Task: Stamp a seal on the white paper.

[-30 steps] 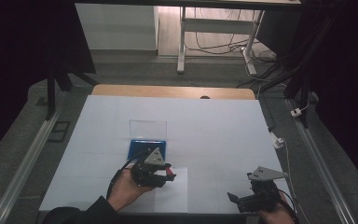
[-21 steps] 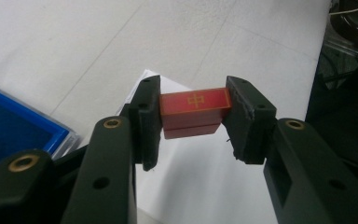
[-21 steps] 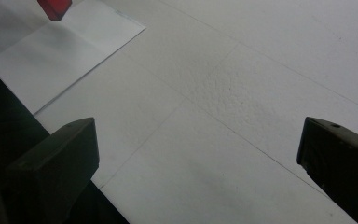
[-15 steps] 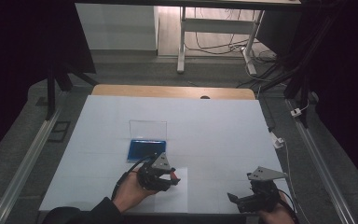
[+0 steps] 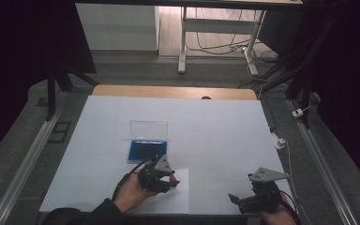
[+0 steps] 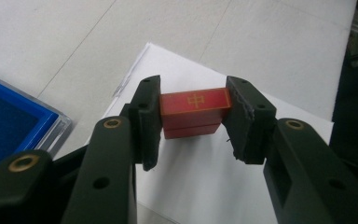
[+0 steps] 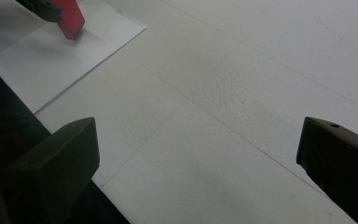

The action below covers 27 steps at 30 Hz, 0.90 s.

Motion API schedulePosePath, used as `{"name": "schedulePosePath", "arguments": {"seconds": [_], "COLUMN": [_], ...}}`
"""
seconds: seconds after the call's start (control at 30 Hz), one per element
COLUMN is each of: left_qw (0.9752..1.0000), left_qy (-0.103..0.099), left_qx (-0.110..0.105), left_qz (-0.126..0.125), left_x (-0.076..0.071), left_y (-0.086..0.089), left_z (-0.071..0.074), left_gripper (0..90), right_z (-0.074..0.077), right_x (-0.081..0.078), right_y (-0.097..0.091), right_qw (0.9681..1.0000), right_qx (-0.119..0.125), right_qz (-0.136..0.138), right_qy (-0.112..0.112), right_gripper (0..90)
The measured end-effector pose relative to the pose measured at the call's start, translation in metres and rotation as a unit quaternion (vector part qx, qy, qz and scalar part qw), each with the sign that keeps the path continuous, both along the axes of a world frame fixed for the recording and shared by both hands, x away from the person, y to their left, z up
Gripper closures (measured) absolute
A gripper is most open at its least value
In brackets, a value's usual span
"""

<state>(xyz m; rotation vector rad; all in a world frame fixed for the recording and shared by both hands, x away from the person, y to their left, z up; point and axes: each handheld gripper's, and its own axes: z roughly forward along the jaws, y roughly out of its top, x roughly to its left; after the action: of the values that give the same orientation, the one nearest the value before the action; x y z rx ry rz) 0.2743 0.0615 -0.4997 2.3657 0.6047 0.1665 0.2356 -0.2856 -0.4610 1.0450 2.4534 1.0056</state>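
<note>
A small red block [image 6: 195, 112] with a gold mark on its top face sits between the black pads of my left gripper [image 6: 194, 119], which is shut on it over a white paper sheet [image 6: 200, 177]. In the high view the left gripper [image 5: 171, 180] is at the table's front, just in front of an open blue case [image 5: 147, 149] with a clear lid. The red block [image 7: 70, 18] also appears at the top left of the right gripper view. My right gripper [image 5: 236, 200] rests near the front right corner, jaws wide apart with nothing between them.
The white table [image 5: 215, 136] has a wooden strip along its far edge. Metal rails run down both sides. A white plug and cable [image 5: 278, 141] lie off the table's right edge. The blue case [image 6: 9, 121] is close at the left of the left gripper.
My left gripper has drawn back from the blue case toward the front edge with the red block, and now sits over the white paper. The right gripper has kept still.
</note>
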Motion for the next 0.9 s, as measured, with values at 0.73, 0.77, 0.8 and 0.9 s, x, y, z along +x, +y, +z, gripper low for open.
{"name": "schedulePosePath", "arguments": {"seconds": [0.73, 0.77, 0.8, 0.9], "left_qw": [0.9997, 0.9996, 0.9995, 0.999], "left_qy": [-0.019, -0.021, -0.024, -0.035], "left_qx": [0.014, 0.015, 0.019, 0.026], "left_qz": [0.009, 0.009, 0.01, 0.012], "left_x": [-0.006, -0.006, -0.007, -0.011], "left_y": [-0.002, -0.003, -0.003, -0.006], "left_z": [-0.008, -0.008, -0.008, -0.007], "left_gripper": [59.1, 59.1, 59.1, 59.2], "right_z": [0.0, 0.0, 0.0, 0.0], "right_x": [0.0, 0.0, 0.0, 0.0], "right_y": [0.001, 0.001, 0.001, 0.001], "right_qw": [1.0, 1.0, 1.0, 1.0], "right_qx": [-0.004, -0.005, -0.005, -0.005], "right_qz": [0.003, 0.003, 0.003, 0.003], "right_qy": [0.0, 0.0, 0.001, 0.0], "right_gripper": [0.0, 0.0, 0.0, 0.0]}}
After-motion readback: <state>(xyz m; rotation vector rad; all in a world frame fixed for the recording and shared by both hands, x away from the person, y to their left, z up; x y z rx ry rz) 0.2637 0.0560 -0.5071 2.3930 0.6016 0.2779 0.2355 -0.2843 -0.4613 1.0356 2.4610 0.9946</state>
